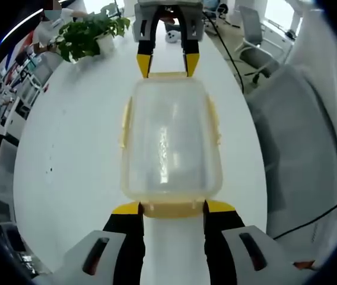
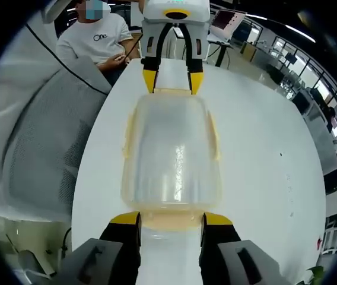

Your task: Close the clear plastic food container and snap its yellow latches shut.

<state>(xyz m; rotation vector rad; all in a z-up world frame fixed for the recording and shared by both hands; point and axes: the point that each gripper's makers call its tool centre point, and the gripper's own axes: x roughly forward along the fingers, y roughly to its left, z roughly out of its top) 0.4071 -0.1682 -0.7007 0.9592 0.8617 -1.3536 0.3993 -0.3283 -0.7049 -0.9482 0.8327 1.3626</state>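
The clear plastic food container [image 1: 171, 139] [image 2: 171, 154] lies lengthwise on the white table [image 1: 67, 166] [image 2: 263, 154], its lid on. Yellow latches run along its long sides [image 1: 125, 122] and its ends [image 1: 171, 209]. My left gripper [image 1: 173, 208] stands open at one end, its yellow-tipped jaws flanking the end latch. At the opposite end my right gripper [image 2: 171, 218] is open in the same way around the other end latch [image 2: 171, 221]. Each gripper faces the other across the container: the right gripper [image 1: 167, 64] and the left gripper [image 2: 171, 80] both appear at the far end.
A potted plant [image 1: 91, 32] stands on the table's far left. A grey chair back [image 1: 299, 136] [image 2: 44, 148] sits close along one table edge, with a black cable across it. A seated person in a white T-shirt [image 2: 100, 38] is beyond the table end.
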